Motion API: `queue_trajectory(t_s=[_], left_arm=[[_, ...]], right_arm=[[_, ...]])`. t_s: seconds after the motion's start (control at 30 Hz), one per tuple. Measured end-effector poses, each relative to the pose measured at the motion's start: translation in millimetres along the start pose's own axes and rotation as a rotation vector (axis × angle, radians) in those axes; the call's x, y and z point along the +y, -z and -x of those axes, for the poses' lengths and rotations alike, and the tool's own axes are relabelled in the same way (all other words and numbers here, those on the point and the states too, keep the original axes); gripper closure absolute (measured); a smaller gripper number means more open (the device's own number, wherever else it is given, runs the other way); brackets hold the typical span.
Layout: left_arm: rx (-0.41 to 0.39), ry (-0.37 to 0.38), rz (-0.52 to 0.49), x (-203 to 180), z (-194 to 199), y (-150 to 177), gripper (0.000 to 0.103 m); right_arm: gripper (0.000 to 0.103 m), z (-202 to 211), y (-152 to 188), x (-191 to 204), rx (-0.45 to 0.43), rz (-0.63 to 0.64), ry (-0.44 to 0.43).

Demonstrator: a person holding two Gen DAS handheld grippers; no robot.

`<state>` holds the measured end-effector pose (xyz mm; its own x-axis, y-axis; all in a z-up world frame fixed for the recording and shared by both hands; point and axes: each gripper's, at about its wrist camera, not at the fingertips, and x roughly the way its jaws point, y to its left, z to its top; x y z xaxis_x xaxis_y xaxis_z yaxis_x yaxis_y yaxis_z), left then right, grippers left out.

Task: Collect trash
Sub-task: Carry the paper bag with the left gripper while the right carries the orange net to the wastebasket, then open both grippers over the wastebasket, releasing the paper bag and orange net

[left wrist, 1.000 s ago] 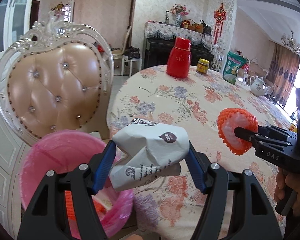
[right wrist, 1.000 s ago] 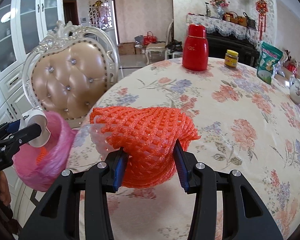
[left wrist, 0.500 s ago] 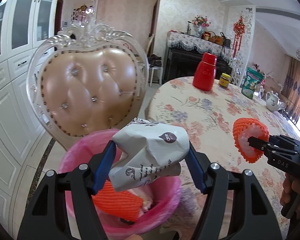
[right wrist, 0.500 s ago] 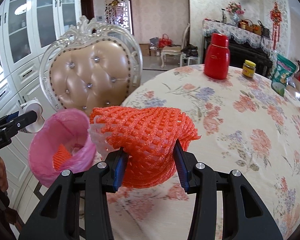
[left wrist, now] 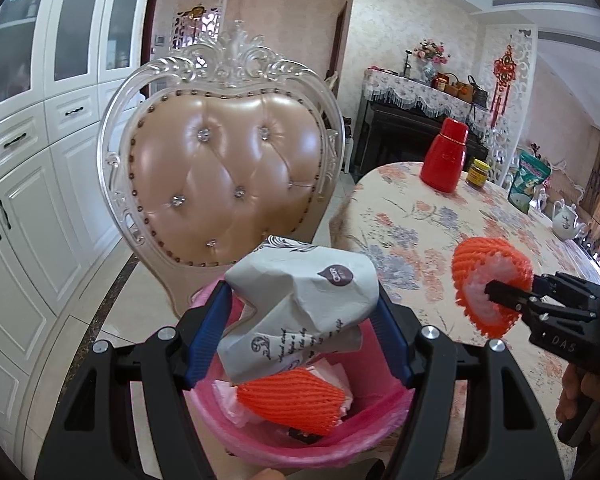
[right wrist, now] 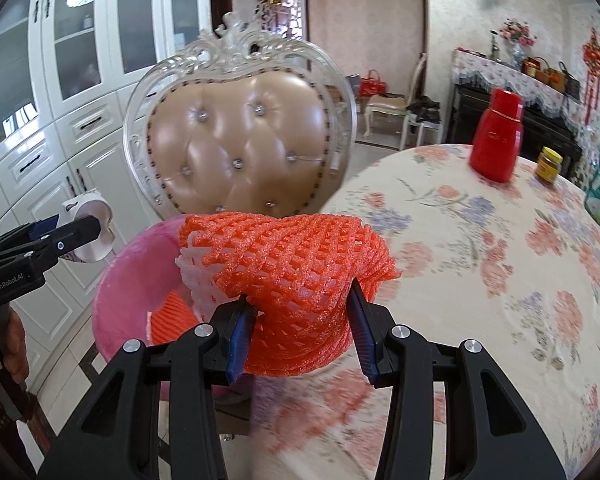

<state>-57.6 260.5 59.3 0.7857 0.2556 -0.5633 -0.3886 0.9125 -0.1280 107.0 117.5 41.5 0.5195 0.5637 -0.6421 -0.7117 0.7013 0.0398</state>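
My left gripper (left wrist: 300, 332) is shut on a crumpled white paper cup (left wrist: 300, 304) and holds it right above the pink-lined trash bin (left wrist: 300, 444). An orange foam net (left wrist: 292, 400) and pale scraps lie inside the bin. My right gripper (right wrist: 300, 332) is shut on an orange and white foam fruit net (right wrist: 292, 272), held over the table edge beside the bin (right wrist: 132, 280). The right gripper's net also shows in the left wrist view (left wrist: 488, 280), and the left gripper's cup in the right wrist view (right wrist: 90, 232).
A tufted beige chair (left wrist: 224, 176) stands just behind the bin. The round floral table (left wrist: 440, 232) at the right carries a red thermos (left wrist: 446, 160), a yellow-lidded jar (left wrist: 478, 174), a green bag (left wrist: 528, 184) and a teapot (left wrist: 566, 220). White cabinets (left wrist: 32, 160) line the left.
Both grippers have swung left, away from the table towards the bin and chair. The cup now hangs over the bin's opening. The foam net has come closer to the bin. Both grips are unchanged.
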Motion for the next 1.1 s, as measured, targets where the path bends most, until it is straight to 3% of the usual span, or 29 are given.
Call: queue_trajectory(t_s=[0.43, 0.9, 1.1], left_arm=[[0.005, -0.016, 0.031, 29.3, -7.4, -3.2, 0.036], [0.018, -0.004, 0.046, 35.3, -23.7, -9.3, 0.036], [0.024, 0.001, 0.055, 36.1, -29.1, -11.5, 0.034]], right_arm=[[0.060, -43.2, -12.4, 46.0, 0.047, 0.052, -0.076], [0.053, -70.6, -19.2, 53.5, 0.082, 0.069, -0.089], [0.041, -73.1, -20.0, 54.0, 0.074, 0.077, -0.089]])
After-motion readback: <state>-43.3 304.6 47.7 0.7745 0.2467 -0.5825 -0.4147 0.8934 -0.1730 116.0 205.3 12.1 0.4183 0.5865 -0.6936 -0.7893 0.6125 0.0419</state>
